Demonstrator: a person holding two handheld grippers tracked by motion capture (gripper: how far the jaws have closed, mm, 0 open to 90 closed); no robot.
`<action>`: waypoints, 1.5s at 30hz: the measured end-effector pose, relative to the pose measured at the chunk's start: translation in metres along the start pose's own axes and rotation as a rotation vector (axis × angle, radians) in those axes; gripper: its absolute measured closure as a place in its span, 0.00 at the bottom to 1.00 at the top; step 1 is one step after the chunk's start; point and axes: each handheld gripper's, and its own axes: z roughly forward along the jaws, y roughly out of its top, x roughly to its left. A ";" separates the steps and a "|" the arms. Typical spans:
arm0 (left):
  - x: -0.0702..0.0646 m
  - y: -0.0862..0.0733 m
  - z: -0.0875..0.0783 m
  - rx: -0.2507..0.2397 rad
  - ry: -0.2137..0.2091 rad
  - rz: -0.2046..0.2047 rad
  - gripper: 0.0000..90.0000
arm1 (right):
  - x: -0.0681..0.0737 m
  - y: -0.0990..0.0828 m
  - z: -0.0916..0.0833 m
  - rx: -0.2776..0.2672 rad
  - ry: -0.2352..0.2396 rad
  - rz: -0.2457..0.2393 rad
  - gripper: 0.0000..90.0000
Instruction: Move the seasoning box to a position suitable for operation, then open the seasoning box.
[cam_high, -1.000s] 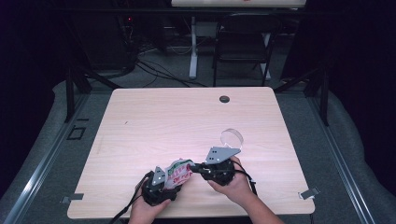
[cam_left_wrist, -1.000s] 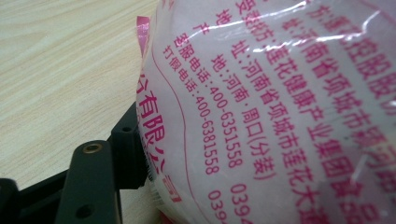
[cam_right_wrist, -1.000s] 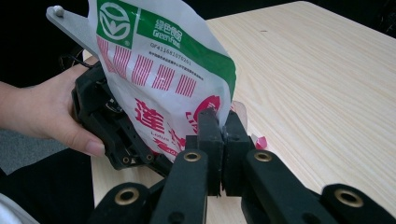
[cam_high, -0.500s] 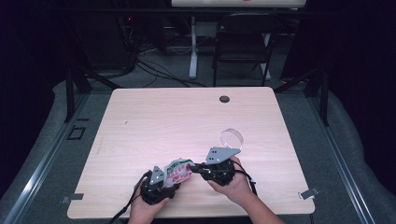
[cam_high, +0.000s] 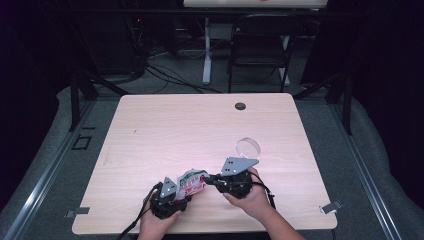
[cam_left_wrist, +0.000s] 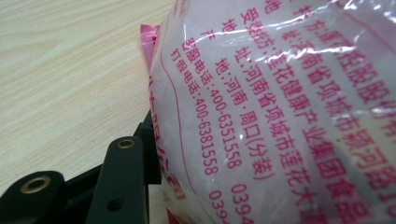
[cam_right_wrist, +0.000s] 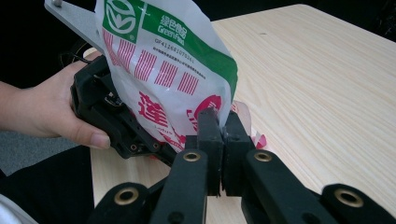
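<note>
The right gripper has its jaws pinched together on the lower edge of the plastic food bag. The left gripper has just been closing its jaws around the bag's bulging body, whether the pads press on it cannot be told. The bag hangs between both grippers above the near edge of the wooden table; a clear round lid lies just beyond the right gripper, a dark grommet well apart at the far edge.
</note>
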 end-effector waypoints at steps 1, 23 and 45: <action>0.000 0.000 0.000 0.000 0.000 0.000 0.60 | 0.000 0.000 0.000 0.000 -0.001 -0.001 0.99; -0.002 0.010 -0.012 -0.009 0.061 0.051 0.62 | 0.003 0.002 -0.007 -0.038 -0.003 -0.007 0.98; 0.001 0.033 -0.022 -0.009 0.115 0.096 0.63 | -0.011 0.010 -0.033 -0.107 -0.054 0.022 0.69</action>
